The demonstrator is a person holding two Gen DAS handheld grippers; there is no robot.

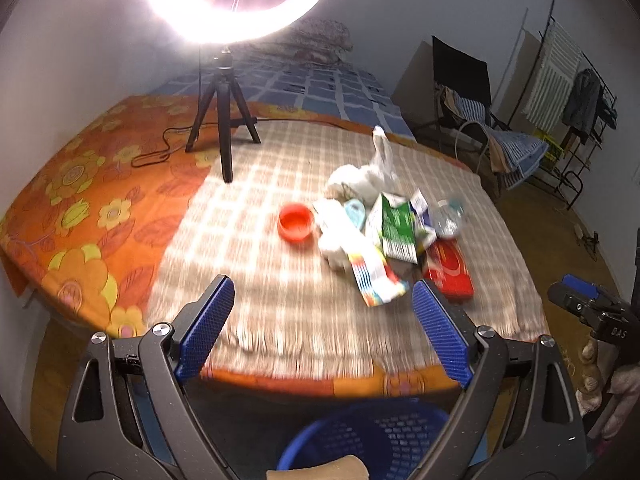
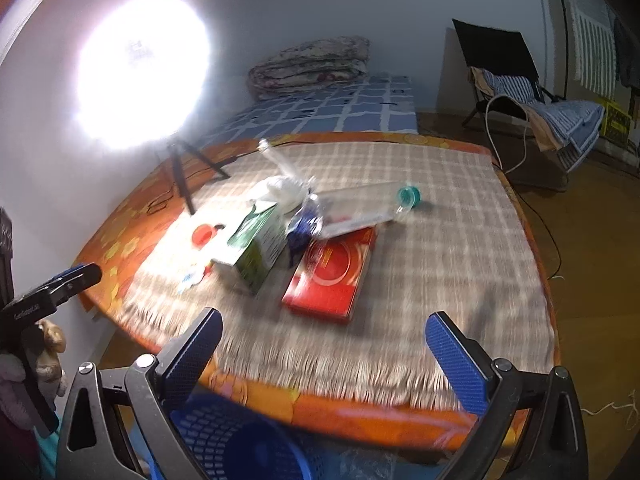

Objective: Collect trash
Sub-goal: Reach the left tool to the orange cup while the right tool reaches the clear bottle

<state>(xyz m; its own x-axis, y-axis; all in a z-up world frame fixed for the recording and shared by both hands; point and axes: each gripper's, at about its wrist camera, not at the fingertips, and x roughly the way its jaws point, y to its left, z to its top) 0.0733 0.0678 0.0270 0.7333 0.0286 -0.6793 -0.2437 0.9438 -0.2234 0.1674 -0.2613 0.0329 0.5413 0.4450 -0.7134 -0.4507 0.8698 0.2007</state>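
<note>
A heap of trash lies on the checked cloth [image 1: 280, 184]: a red lid [image 1: 295, 220], a green-and-white carton [image 1: 394, 226], a flat red box [image 1: 450, 270], a striped wrapper [image 1: 372, 274], a white plastic bag [image 1: 372, 172] and a clear bottle [image 2: 360, 206] with a teal cap. A blue basket [image 1: 372, 440] stands on the floor below the table's near edge, with a tan object in it. My left gripper [image 1: 322, 308] is open above the basket, short of the trash. My right gripper [image 2: 324, 340] is open too, nothing between its fingers, facing the red box [image 2: 330, 272].
A bright ring light on a black tripod [image 1: 224, 120] stands at the table's far left, its cable on the orange floral cover [image 1: 80, 200]. Behind are a bed with a blue checked sheet [image 2: 340, 108], a folding chair [image 2: 520, 80] and a clothes rack [image 1: 572, 92].
</note>
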